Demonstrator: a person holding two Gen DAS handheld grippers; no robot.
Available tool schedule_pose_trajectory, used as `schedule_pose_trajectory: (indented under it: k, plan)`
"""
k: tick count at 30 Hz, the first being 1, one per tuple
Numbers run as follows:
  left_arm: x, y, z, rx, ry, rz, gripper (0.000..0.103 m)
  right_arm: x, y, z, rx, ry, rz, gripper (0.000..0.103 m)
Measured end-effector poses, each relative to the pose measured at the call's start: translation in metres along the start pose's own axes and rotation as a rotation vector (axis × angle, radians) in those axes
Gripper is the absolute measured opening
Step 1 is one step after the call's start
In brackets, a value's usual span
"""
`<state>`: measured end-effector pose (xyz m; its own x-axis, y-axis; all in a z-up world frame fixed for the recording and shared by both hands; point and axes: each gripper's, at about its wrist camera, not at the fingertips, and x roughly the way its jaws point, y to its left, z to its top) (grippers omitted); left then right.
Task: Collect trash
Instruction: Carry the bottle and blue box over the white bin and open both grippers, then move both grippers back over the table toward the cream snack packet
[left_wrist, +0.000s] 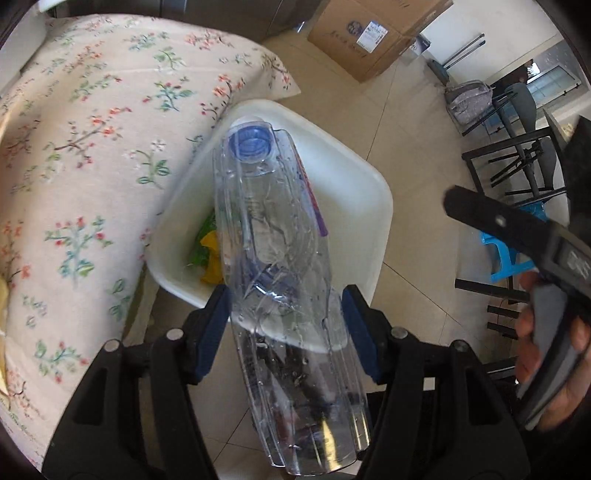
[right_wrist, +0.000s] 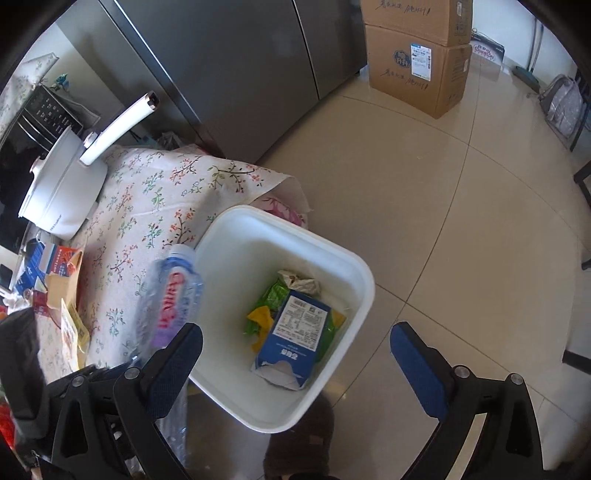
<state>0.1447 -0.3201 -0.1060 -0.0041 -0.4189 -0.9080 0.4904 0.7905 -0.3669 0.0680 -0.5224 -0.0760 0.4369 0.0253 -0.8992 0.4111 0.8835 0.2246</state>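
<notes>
My left gripper (left_wrist: 284, 314) is shut on a clear, crumpled plastic bottle (left_wrist: 280, 266) with a blue cap, held over the near edge of the white trash bin (left_wrist: 354, 177). The bottle (right_wrist: 170, 295) also shows in the right wrist view, beside the bin's left rim. The bin (right_wrist: 332, 258) stands on the floor beside the table and holds a blue carton (right_wrist: 291, 332), green and yellow wrappers (right_wrist: 269, 299) and crumpled paper. My right gripper (right_wrist: 295, 350) is open and empty above the bin's near side.
A table with a floral cloth (left_wrist: 92, 166) lies left of the bin, with a white pot (right_wrist: 62, 184) and packets (right_wrist: 59, 266) on it. Cardboard boxes (right_wrist: 417, 62) stand on the tiled floor by a grey fridge (right_wrist: 240, 66). Chairs and a blue stool (left_wrist: 513, 251) are at the right.
</notes>
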Motion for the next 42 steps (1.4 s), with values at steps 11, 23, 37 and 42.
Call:
schedule_pose_trajectory:
  k: [11,23,37,42]
  plan:
    - [-0.024,0.004,-0.004,0.039,-0.114,0.070,0.080,-0.002,0.005,0.002,-0.017,-0.023,-0.023,0.103]
    - [-0.104,0.087,-0.069,-0.008,-0.252,0.271,0.085,-0.002,0.065,-0.001,-0.137,-0.026,-0.015,0.103]
    - [-0.192,0.215,-0.160,-0.300,-0.382,0.377,0.091,0.025,0.203,-0.028,-0.355,0.056,0.036,0.103]
    - [-0.207,0.239,-0.182,-0.348,-0.403,0.396,0.100,0.038,0.252,-0.039,-0.395,0.092,0.089,0.103]
